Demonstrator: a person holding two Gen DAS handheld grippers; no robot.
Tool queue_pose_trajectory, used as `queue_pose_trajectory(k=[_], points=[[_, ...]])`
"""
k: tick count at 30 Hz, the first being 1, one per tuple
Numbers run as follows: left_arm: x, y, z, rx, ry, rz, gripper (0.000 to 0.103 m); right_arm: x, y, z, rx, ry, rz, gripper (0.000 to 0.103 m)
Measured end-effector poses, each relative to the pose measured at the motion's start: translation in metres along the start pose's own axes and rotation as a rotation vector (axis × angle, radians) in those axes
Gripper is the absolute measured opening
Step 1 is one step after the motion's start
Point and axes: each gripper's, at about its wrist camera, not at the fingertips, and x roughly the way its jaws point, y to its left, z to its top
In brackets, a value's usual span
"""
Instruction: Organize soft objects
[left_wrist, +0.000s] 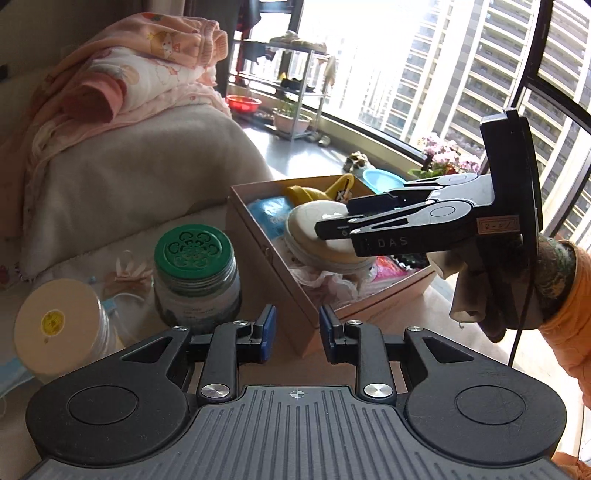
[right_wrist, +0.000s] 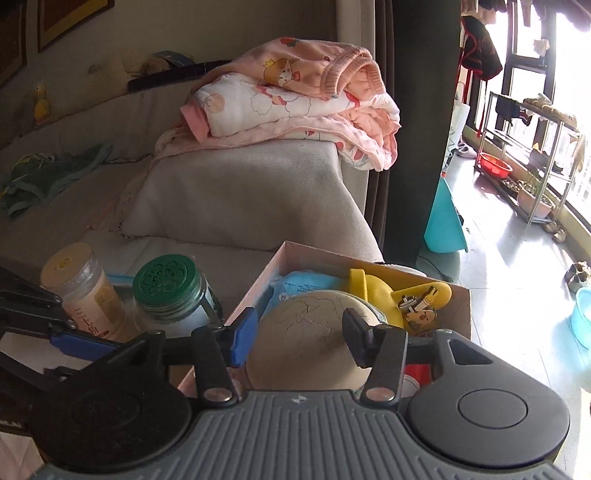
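An open cardboard box (left_wrist: 271, 273) (right_wrist: 269, 266) holds a round cream cushion (left_wrist: 314, 225) (right_wrist: 306, 339), a blue packet (left_wrist: 267, 214) (right_wrist: 295, 286), a yellow toy (left_wrist: 314, 192) (right_wrist: 373, 291) and pink items (left_wrist: 388, 267). My right gripper (right_wrist: 299, 338) (left_wrist: 334, 230) is over the box, jaws open around the cream cushion, its fingers at the cushion's sides. My left gripper (left_wrist: 297, 334) is open and empty, just before the box's near corner.
A green-lidded jar (left_wrist: 195, 273) (right_wrist: 170, 291) and a cream-lidded jar (left_wrist: 59, 325) (right_wrist: 79, 284) stand left of the box. Folded pink blankets (left_wrist: 122, 74) (right_wrist: 291, 99) lie on a grey sofa arm (left_wrist: 147, 177) (right_wrist: 240, 192). A face mask (left_wrist: 11, 376) lies at far left. Windows and a balcony rack (left_wrist: 291, 85) are behind.
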Motion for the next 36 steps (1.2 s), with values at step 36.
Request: queue_pose_trajectory(k=[36], points=[[0.030,0.197,-0.021,0.394,0.170,0.273,0.028,0.045,0.131,0.132,-0.109,0.206,0.197,0.090]])
